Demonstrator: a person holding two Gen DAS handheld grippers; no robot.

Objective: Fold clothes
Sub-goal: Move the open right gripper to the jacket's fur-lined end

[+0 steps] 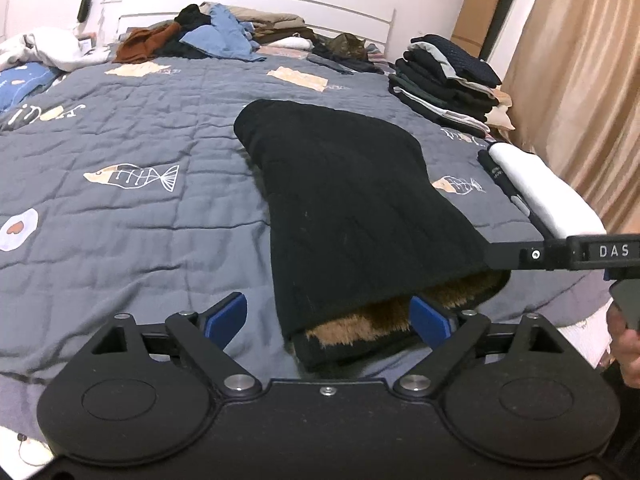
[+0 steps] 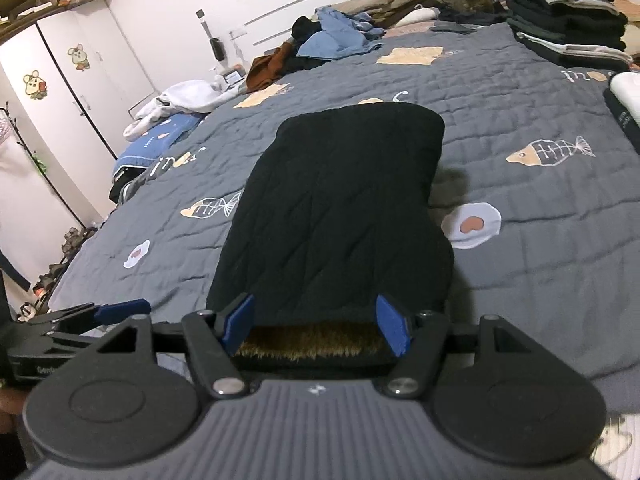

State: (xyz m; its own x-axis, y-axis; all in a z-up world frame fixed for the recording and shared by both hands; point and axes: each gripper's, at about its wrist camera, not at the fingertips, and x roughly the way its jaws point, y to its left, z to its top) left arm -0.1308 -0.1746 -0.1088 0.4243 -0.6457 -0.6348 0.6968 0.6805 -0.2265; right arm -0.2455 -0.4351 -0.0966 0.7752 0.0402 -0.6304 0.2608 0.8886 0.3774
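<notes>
A black folded garment (image 1: 352, 200) with brown fleece lining (image 1: 360, 320) lies on the grey quilted bed cover (image 1: 120, 128). My left gripper (image 1: 328, 318) is open at its near left corner, with the right blue pad (image 1: 430, 320) against the fleece. From the right, my right gripper (image 1: 496, 258) reaches the garment's edge, seen side-on. In the right wrist view the garment (image 2: 340, 208) stretches away, and my right gripper (image 2: 316, 326) stands open with the fleece edge (image 2: 312, 344) between its pads. The left gripper (image 2: 120, 310) shows at the left.
A stack of folded dark clothes (image 1: 448, 80) sits at the far right of the bed. Unfolded clothes (image 1: 216, 36) are heaped by the headboard. A folded white and black item (image 1: 532, 188) lies near the curtain (image 1: 580, 60). A white wardrobe (image 2: 80, 80) stands left.
</notes>
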